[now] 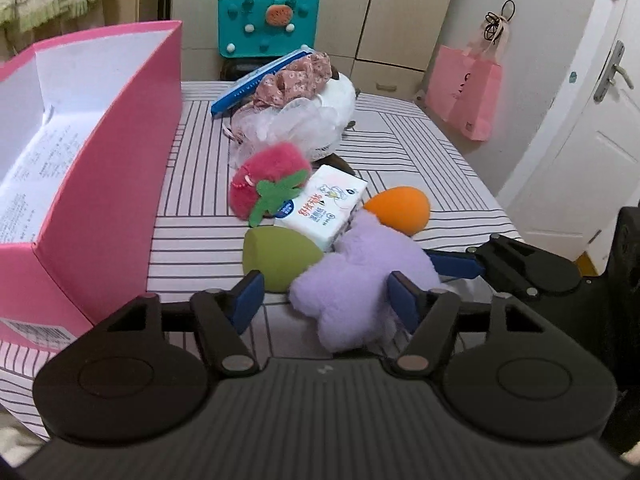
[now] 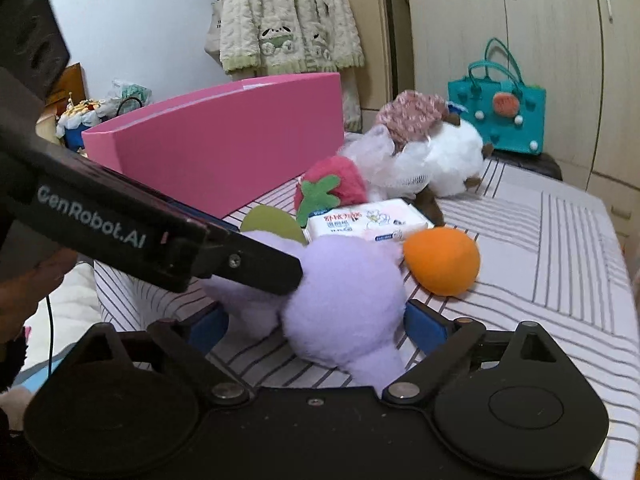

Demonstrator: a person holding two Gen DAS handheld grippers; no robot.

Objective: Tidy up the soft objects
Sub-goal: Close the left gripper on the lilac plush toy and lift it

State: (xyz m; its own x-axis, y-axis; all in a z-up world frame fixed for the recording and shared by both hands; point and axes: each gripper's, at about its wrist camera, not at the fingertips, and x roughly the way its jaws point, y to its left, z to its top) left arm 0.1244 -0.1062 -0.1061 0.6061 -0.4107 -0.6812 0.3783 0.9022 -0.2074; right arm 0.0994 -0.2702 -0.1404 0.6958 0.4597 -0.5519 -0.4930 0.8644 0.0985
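Observation:
A purple plush toy lies at the near edge of the striped table. My left gripper is open with its blue pads on either side of the plush. My right gripper is open around the same plush from the other side; it also shows at the right of the left wrist view. Behind the plush lie a green sponge, an orange sponge, a tissue pack and a strawberry plush. The open pink box stands at the left.
Farther back lie a white mesh puff, a floral scrunchie, a white plush and a blue flat pack. A teal bag stands behind the table. A pink bag hangs by the door.

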